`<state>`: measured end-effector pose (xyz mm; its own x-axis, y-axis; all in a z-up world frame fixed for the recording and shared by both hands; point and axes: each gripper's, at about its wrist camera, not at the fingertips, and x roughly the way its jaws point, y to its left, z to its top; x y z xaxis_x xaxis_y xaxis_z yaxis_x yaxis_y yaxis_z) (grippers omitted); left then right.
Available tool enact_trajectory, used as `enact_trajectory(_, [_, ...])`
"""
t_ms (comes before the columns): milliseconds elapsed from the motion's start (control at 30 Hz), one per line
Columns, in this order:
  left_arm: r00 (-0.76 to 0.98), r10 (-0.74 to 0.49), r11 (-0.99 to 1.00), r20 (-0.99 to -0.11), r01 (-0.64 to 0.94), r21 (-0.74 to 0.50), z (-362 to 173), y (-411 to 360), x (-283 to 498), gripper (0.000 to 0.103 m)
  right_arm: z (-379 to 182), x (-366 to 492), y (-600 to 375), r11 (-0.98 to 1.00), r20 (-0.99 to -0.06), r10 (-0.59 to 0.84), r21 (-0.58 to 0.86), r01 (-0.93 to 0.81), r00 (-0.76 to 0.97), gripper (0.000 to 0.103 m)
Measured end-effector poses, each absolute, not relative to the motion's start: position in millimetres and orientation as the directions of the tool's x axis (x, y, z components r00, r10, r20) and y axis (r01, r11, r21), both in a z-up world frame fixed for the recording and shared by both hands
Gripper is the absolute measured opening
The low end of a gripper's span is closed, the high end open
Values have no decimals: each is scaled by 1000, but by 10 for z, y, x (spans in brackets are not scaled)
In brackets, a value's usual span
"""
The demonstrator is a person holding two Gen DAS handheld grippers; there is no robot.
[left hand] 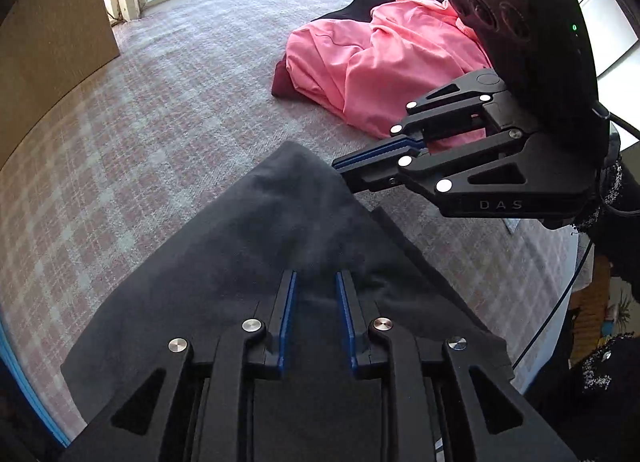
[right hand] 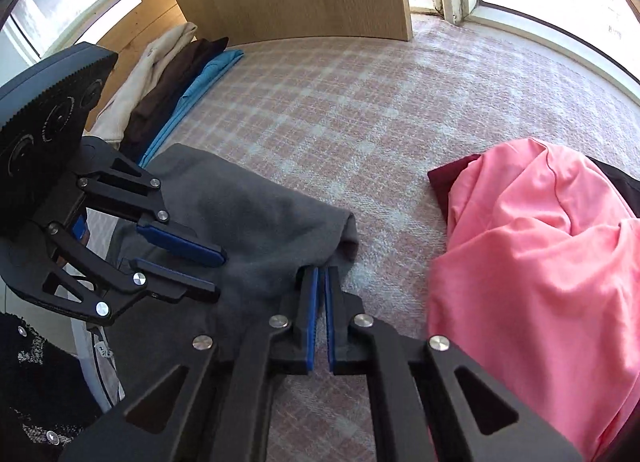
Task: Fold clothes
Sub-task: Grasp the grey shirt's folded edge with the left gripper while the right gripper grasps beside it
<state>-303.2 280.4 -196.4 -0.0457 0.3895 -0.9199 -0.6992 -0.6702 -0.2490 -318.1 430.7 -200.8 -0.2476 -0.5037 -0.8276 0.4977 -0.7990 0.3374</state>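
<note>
Pinching one edge of the dark grey soft fabric garment (right hand: 248,214), the right tool (right hand: 322,276) is closed on it. Just left of it, the left tool (left hand: 316,282) hovers with jaws parted over the same garment, above the pink-checked bed cover (right hand: 360,102). A crumpled pink shirt (right hand: 540,246) lies right of the right tool.

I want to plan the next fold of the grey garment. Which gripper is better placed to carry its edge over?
Probably the right gripper: its jaws are shut on the grey garment at its edge. The left gripper is open, with its fingers over the cloth, gripping nothing.
</note>
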Motion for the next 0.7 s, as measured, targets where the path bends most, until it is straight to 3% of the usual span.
enact_trajectory(233, [-46,379,-683,-924,-687,-246,-2072,2689,-3008,18,-2123,-3353,4229,-750,-821,-545,387,536,-170,3])
enact_trajectory(433, [-26,397,-690,-917,-667,-280,-2105,2619,-3033,19,-2105,-3383,4396,-650,-686,-717,589,480,-128,3])
enact_trajectory(667, [-25,394,-676,-919,-685,-271,-2111,2599,-3015,19,-2023,-3421,4411,-710,-678,-684,534,459,-270,4])
enact_trajectory(700, [-25,395,-674,-918,-686,-272,-2110,2591,-3012,19,-1970,-3431,4491,-779,-693,-618,473,412,-372,4])
